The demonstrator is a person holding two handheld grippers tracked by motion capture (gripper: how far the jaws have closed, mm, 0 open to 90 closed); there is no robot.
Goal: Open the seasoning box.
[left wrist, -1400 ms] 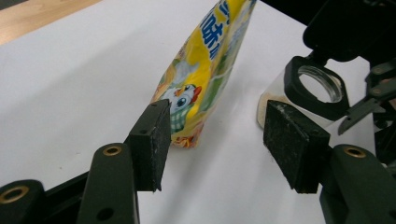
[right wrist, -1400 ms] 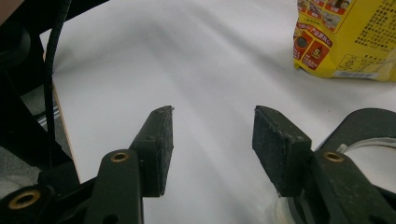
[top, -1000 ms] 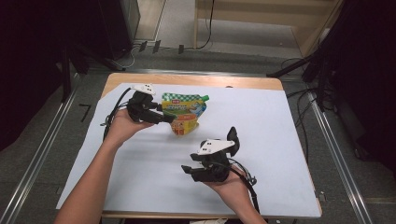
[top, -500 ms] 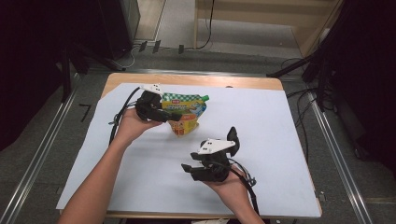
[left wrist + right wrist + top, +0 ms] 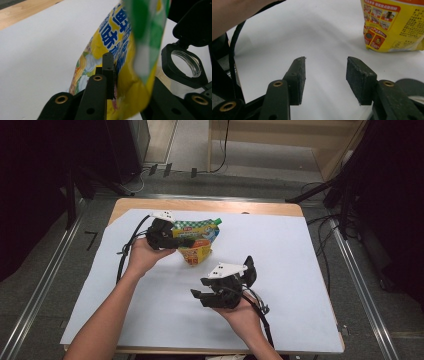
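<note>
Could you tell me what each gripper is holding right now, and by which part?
The left gripper has just closed on the snack bag, pinching its side edge below the green top. The right gripper is open and holds nothing.

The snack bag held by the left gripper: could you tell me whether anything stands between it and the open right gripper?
Nothing visible does. Bare white table cover lies between the right gripper and the snack bag, which the left gripper grips.
</note>
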